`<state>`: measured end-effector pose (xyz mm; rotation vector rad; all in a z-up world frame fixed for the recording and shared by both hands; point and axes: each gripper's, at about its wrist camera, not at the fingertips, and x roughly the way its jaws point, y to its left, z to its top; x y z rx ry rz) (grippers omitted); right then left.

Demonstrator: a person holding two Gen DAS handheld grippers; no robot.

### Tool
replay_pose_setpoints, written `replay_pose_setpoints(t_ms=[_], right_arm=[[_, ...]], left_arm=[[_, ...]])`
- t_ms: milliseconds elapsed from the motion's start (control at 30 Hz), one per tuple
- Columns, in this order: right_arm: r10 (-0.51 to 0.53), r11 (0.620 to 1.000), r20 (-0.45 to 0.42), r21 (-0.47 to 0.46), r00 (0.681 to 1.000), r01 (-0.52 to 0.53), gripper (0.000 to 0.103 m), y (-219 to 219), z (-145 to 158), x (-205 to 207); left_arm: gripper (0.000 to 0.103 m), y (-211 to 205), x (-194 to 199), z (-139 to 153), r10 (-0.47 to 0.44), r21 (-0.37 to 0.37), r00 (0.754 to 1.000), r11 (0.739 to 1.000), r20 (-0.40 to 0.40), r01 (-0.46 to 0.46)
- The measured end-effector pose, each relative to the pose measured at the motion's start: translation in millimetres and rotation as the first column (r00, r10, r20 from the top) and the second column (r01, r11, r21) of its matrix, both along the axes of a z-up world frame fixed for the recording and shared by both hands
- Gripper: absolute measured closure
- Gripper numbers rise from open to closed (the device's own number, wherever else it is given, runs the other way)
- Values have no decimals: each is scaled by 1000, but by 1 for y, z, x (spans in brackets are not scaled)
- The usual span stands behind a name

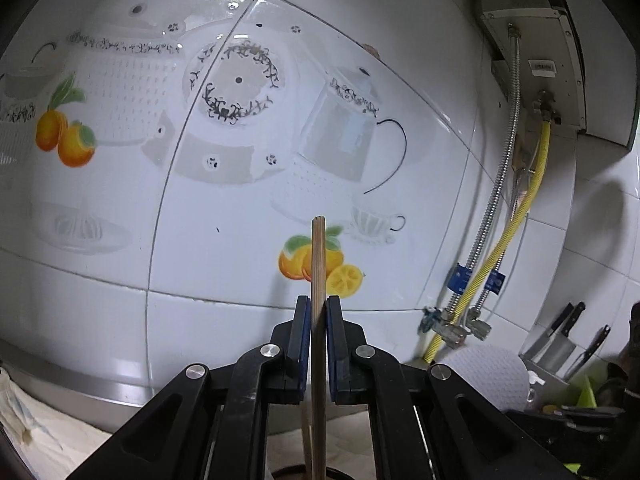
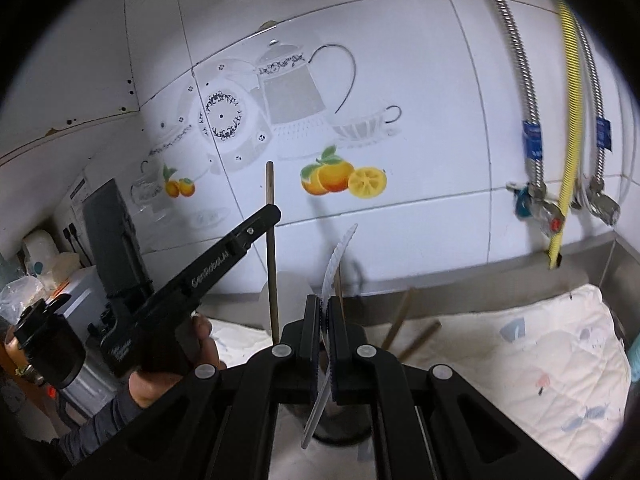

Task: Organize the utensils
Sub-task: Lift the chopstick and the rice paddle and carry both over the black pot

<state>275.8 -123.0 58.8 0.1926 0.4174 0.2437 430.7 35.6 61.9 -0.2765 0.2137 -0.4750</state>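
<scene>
A: What is clamped in the left gripper (image 1: 318, 320)?
B: A round wooden chopstick (image 1: 318, 264), held upright before the glossy tiled wall (image 1: 120, 240).
A: And the right gripper (image 2: 325, 320)?
B: It is closed on a thin, ridged white plastic paddle (image 2: 334, 264), raised above a dark cup (image 2: 344, 428) on quilted cloth (image 2: 520, 360).

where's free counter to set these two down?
Free: the quilted cloth on the right, between the steel backsplash rim and the dark cup below the right gripper. Two sticks lie at its back edge. Crowded: left end, behind the left gripper, with boxes and bags.
</scene>
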Motion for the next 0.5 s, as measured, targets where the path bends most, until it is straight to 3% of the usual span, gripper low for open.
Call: replay_pose_setpoints(t_ms=[200, 500], right_arm=[[-32, 998, 43, -50, 999, 34, 97, 13, -2, 19], [-38, 995, 35, -91, 999, 41, 97, 19, -25, 31]], left_arm=[[96, -2, 0, -11, 12, 40, 999, 999, 32, -13], [96, 1, 2, -18, 41, -5, 998, 999, 45, -41]])
